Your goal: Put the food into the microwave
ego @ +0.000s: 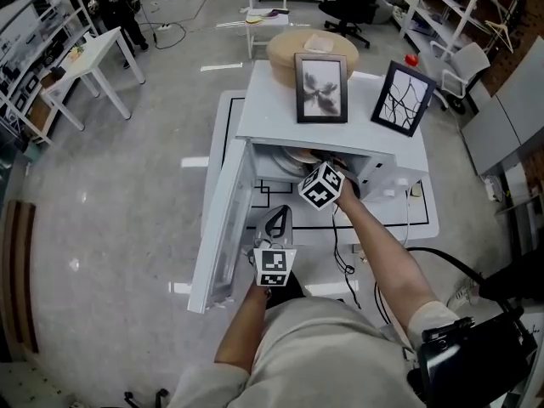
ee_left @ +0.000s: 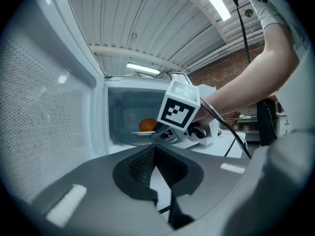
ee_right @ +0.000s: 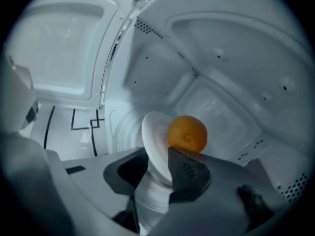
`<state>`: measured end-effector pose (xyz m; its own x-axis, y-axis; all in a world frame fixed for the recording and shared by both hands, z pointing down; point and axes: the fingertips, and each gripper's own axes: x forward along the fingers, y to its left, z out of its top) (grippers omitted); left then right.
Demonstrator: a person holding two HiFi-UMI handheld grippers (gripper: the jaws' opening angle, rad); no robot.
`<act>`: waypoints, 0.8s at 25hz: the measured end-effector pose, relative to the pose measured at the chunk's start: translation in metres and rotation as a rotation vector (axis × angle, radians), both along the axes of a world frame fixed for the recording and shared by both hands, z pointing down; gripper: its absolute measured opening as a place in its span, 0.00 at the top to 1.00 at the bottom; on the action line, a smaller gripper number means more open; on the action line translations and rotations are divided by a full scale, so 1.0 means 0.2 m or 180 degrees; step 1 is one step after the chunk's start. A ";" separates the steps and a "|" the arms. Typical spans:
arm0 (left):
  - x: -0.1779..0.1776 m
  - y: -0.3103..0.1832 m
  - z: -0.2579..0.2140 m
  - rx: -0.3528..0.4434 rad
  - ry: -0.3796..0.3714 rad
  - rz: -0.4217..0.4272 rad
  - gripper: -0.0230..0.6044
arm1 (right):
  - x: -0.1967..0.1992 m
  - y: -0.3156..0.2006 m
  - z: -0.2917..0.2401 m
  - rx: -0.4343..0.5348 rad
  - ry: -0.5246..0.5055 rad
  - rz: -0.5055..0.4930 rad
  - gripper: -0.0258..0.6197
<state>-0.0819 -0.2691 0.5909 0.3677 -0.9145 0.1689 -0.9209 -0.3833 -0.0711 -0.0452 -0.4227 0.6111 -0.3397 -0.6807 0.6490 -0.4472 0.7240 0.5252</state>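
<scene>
The white microwave (ego: pixel 255 117) stands with its door (ego: pixel 223 228) swung wide to the left. An orange (ee_right: pixel 187 134) lies on a small white plate (ee_right: pixel 153 136) inside the cavity, also visible as the orange (ee_left: pixel 147 125) through the opening. My right gripper (ee_right: pixel 156 157) reaches into the cavity, its marker cube (ego: pixel 321 185) at the opening. Its jaws are open, with the plate's rim between them. My left gripper (ego: pixel 275 221) hovers in front of the microwave, beside the door, shut and empty (ee_left: pixel 155 152).
Two framed pictures (ego: pixel 321 87) (ego: pixel 402 98) and a round tan hat (ego: pixel 310 49) sit on top of the microwave. Black cables (ego: pixel 340 253) trail over the white table below it. A white side table (ego: pixel 93 58) stands at the far left.
</scene>
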 end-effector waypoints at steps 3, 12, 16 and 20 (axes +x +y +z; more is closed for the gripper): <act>0.01 0.01 0.00 -0.0006 0.0001 0.0021 0.95 | -0.02 0.02 -0.02 -0.0220 -0.0379 0.0029 0.74; -0.01 0.02 0.01 -0.0020 0.0029 0.0005 0.95 | -0.04 0.05 -0.07 -0.0449 -0.0981 0.0156 0.69; 0.00 0.02 0.01 -0.0043 0.0032 0.0027 0.95 | -0.05 0.06 -0.11 -0.0403 -0.1013 0.0106 0.69; 0.00 0.03 0.00 -0.0070 0.0064 0.0000 0.95 | -0.03 0.12 -0.16 -0.0329 -0.1040 0.0108 0.69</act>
